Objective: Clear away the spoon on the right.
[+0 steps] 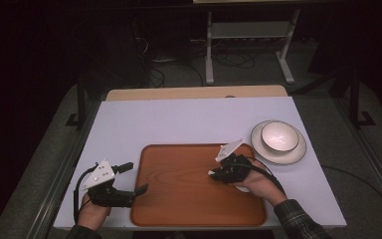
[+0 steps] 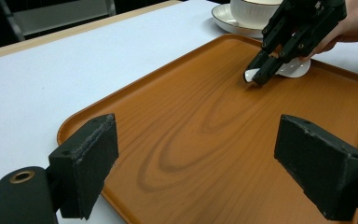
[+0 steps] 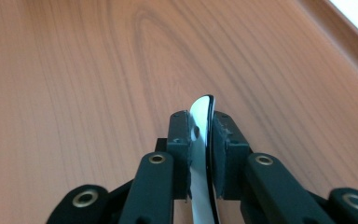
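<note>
Right gripper [image 3: 200,140] clamps white spoon [image 3: 200,121] over tray [image 1: 189,199]; left gripper [image 2: 196,168] wide apart

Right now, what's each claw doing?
Left claw: open, holding nothing, at the tray's left edge.
Right claw: closed on a white spoon, over the tray.

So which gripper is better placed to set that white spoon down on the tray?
The right gripper. It is already shut on the white spoon, low over the wooden tray. The left gripper hangs open at the tray's left edge, holding nothing, well away from the spoon.
</note>
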`<state>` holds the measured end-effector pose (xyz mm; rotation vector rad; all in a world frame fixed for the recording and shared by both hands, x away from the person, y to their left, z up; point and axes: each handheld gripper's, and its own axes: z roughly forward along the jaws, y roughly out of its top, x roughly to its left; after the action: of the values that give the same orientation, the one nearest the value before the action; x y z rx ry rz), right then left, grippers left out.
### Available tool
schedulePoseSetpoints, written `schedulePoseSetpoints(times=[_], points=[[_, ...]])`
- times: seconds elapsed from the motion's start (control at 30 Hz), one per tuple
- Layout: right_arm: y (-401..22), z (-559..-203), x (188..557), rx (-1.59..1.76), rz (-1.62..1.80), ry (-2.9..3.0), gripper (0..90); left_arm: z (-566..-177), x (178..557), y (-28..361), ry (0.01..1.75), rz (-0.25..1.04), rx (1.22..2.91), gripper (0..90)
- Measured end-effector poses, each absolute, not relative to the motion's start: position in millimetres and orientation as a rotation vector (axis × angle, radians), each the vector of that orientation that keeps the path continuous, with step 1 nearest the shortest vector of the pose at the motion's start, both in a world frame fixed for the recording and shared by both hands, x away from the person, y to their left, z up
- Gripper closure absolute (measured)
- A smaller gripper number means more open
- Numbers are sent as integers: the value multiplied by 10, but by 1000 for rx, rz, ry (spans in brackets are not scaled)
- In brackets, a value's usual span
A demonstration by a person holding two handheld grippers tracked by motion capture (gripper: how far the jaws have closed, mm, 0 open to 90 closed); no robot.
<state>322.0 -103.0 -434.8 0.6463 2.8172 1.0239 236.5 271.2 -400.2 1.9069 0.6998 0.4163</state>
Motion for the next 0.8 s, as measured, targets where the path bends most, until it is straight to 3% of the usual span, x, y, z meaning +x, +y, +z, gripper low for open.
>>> schedulePoseSetpoints(times=[0.37, 0.8], points=[[-1004, -4356, 3194, 630, 1014, 2809, 663, -4000, 2361, 2712, 700, 417, 1908, 129], [-1043, -4314, 3173, 685, 1168, 2743, 267, -3999, 2360, 2718, 700, 418, 1909, 129]])
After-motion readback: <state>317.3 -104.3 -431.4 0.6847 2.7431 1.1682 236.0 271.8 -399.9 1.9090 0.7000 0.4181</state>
